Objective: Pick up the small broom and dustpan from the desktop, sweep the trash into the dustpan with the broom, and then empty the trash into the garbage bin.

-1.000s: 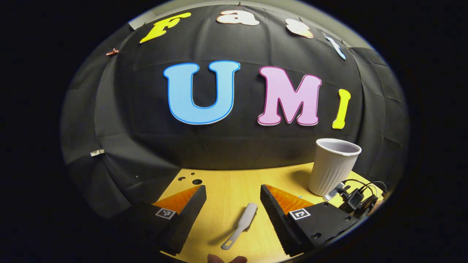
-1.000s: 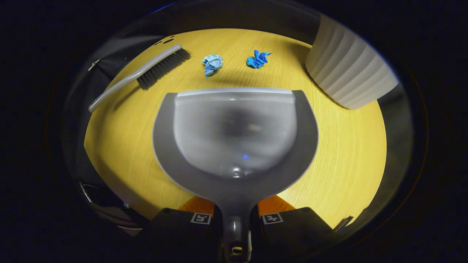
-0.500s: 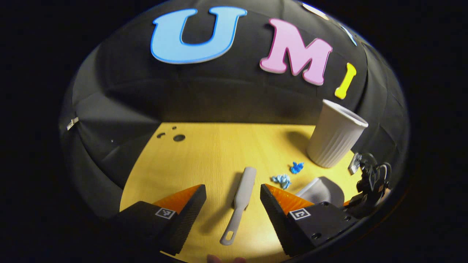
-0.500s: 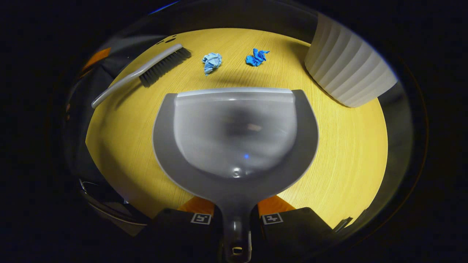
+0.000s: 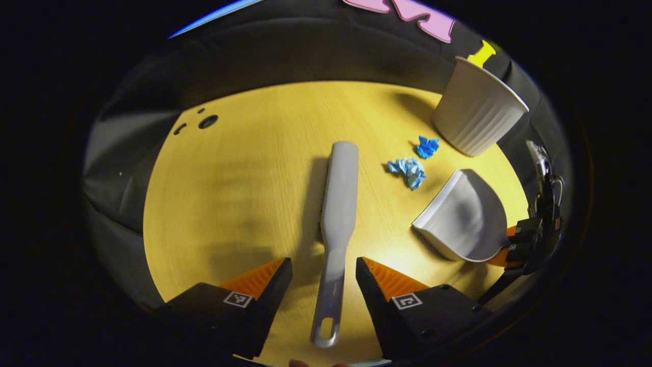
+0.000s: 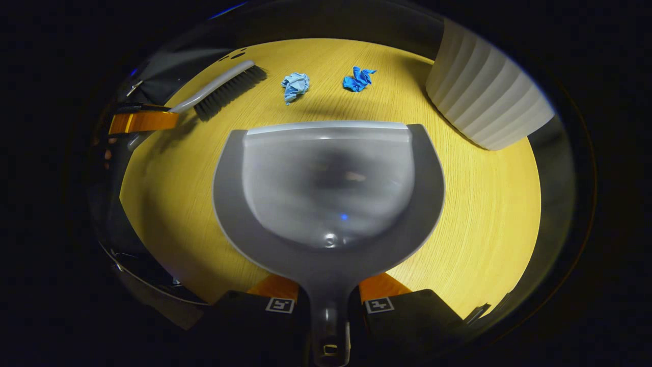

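Our left claw (image 5: 323,270) stands released, one finger on either side of the broom (image 5: 336,204), whose handle lies flat on the desk (image 5: 244,168) and runs back between them toward the near edge. Our right claw (image 6: 328,298) is clenched on the handle of the dustpan (image 6: 326,188), as far as the dark bottom of that view lets us judge. The pan's lip faces two blue paper wads, a pale one (image 6: 295,85) and a darker one (image 6: 359,79), lying toward the far edge beside the ribbed white bin (image 6: 486,99). The handle is thin and low, so we could close above it, or off-centre and twist the brush. A loose hold would let the bristles flick the light wads past the lip.
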